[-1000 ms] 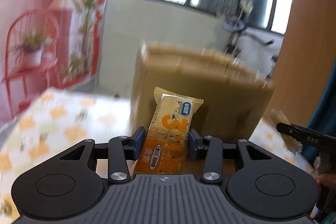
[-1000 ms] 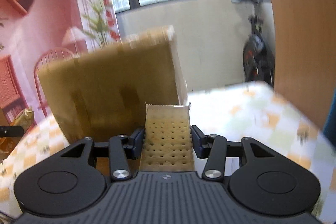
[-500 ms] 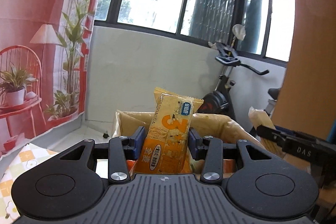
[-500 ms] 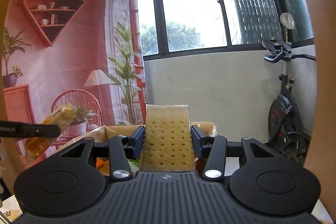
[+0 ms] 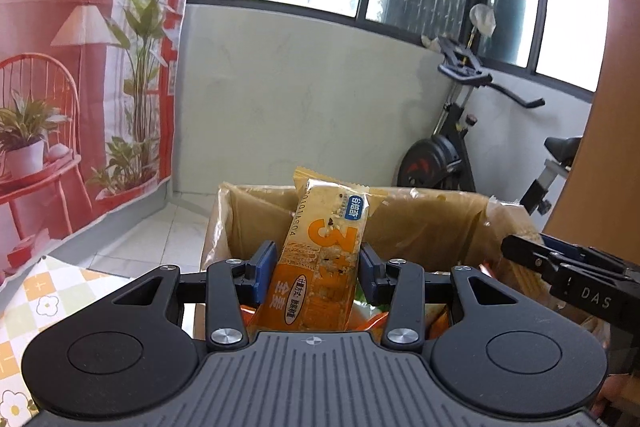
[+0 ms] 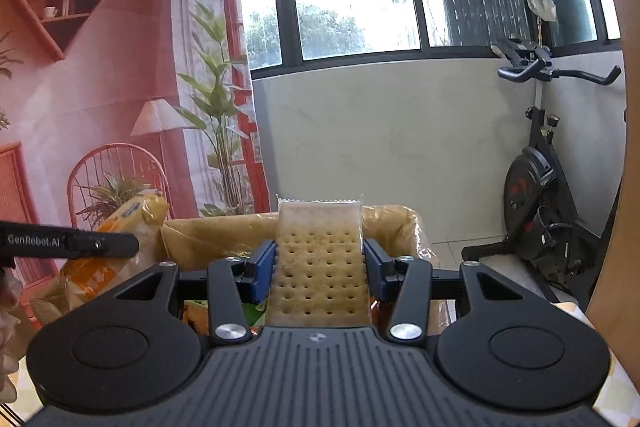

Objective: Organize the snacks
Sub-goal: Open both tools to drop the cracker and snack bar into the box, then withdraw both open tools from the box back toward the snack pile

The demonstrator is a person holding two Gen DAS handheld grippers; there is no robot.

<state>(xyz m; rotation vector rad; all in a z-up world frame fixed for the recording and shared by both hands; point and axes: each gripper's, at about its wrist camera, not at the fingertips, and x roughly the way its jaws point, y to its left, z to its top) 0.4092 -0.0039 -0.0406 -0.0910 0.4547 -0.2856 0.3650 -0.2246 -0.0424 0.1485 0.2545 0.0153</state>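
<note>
My left gripper (image 5: 318,273) is shut on an orange and yellow snack bar (image 5: 324,259), held upright over the near rim of an open cardboard box (image 5: 432,219). My right gripper (image 6: 319,269) is shut on a clear-wrapped cracker pack (image 6: 319,263), held upright over the same box (image 6: 208,239). Orange and green snack packets (image 5: 368,319) lie inside the box. The right gripper shows at the right of the left wrist view (image 5: 572,279). The left gripper and its bar show at the left of the right wrist view (image 6: 120,243).
The box stands on a table with a checked flower cloth (image 5: 44,303). An exercise bike (image 6: 540,203) stands by the white wall at the back right. A printed red backdrop (image 6: 100,87) hangs on the left. A wooden panel (image 5: 608,147) borders the right edge.
Both grippers have risen from in front of the box's side to above its open top, still holding their snacks. In the last half second both moved slightly closer over the box.
</note>
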